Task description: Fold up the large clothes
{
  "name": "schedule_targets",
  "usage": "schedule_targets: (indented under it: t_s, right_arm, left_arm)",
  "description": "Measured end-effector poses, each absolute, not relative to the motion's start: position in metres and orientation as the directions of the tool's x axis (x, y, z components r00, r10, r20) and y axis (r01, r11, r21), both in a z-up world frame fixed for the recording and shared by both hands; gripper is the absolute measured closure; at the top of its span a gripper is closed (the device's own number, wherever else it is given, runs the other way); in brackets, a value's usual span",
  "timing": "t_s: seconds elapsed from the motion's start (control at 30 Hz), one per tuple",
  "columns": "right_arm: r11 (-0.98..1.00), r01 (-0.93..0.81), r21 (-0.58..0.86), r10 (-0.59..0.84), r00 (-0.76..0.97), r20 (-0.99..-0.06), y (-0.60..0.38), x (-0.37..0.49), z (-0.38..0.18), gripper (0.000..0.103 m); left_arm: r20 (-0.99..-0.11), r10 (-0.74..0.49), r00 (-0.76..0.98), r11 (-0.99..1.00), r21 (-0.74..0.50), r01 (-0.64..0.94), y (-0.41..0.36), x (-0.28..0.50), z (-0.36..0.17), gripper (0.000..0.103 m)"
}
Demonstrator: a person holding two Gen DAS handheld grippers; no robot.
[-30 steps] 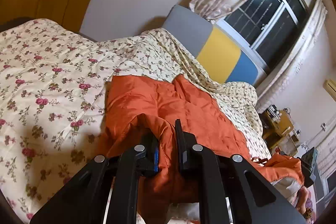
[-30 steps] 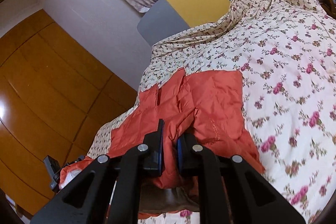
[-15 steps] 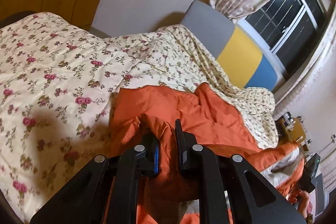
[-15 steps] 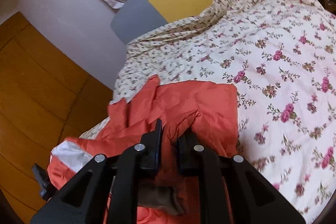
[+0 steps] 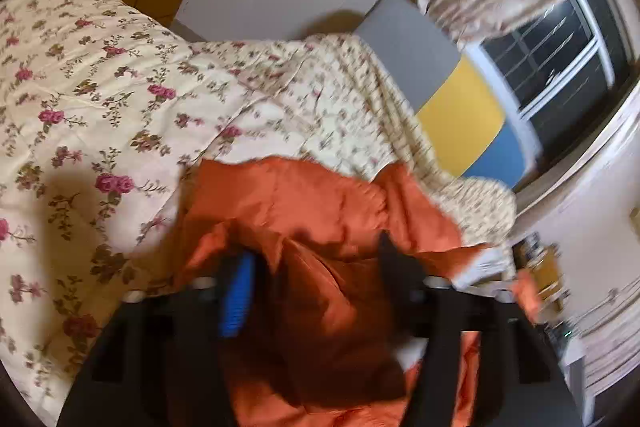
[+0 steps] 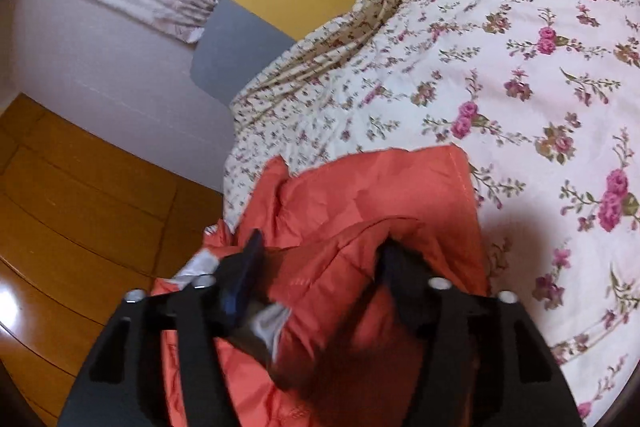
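Note:
An orange padded jacket [image 5: 320, 211] lies on a floral bedspread [image 5: 80, 115], folded over on itself with a grey lining showing at its edge. It also shows in the right wrist view [image 6: 372, 195]. My left gripper [image 5: 316, 259] is open, its fingers spread wide with jacket fabric bunched loosely between them. My right gripper [image 6: 324, 259] is open too, its fingers apart over a fold of the jacket. The left view is blurred.
The bedspread [image 6: 520, 67] covers the bed to the right. A grey, yellow and blue headboard [image 5: 452, 95] and a curtained window [image 5: 560, 47] stand behind. Orange wooden wardrobe panels [image 6: 80, 227] lie to the left in the right wrist view.
Both grippers were shut on the jacket and have opened, letting the fabric go. The jacket's near half has been carried forward over its far half.

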State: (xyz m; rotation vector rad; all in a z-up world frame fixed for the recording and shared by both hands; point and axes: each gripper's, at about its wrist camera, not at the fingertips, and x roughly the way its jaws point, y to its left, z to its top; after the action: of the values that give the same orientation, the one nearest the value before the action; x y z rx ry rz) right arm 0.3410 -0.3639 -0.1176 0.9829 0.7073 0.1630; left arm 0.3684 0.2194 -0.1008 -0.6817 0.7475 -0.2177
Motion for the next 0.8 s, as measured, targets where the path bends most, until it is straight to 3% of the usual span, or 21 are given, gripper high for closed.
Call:
schedule_targets:
  t_s: [0.07,0.13,0.37,0.47,0.57,0.7,0.77,0.8]
  right_arm:
    - [0.549,0.163,0.82,0.421,0.794,-0.44,-0.366,0.338,-0.111,0.014]
    - [0.568,0.165,0.806,0.365,0.828,-0.427,-0.368,0.332,-0.102,0.004]
    - [0.625,0.186,0.758,0.298,0.841,-0.452,-0.388,0.299,-0.091,0.003]
    - [0.655,0.222,0.723,0.303,0.799,-0.52,-0.394,0.289,-0.102,0.002]
    - [0.665,0.243,0.706,0.361,0.723,-0.589,-0.392,0.293,-0.124,0.002]
    - [0.64,0.22,0.736,0.477,0.637,-0.605,-0.378,0.305,-0.149,0.002]
    - [0.647,0.185,0.739,0.481,0.653,-0.585,-0.373,0.307,-0.149,0.015]
    - [0.631,0.171,0.757,0.517,0.634,-0.575,-0.37,0.312,-0.152,0.028]
  left_arm:
    - [-0.507,-0.394,0.767,0.74,-0.669,-0.062,0.227,0.362,-0.093,0.014]
    - [-0.455,-0.326,0.829,0.733,-0.675,-0.082,0.239,0.349,-0.08,0.007]
    - [-0.403,-0.252,0.88,0.788,-0.613,-0.054,0.269,0.305,-0.065,0.003]
    - [-0.454,-0.279,0.846,0.812,-0.581,-0.044,0.27,0.3,-0.078,0.003]
    - [-0.574,-0.341,0.745,0.833,-0.551,-0.043,0.259,0.314,-0.101,0.003]
    - [-0.704,-0.33,0.629,0.868,-0.488,-0.091,0.242,0.344,-0.128,0.003]
    - [-0.715,-0.364,0.597,0.843,-0.525,-0.115,0.242,0.353,-0.141,0.003]
    - [-0.704,-0.397,0.589,0.817,-0.563,-0.123,0.242,0.357,-0.147,0.004]
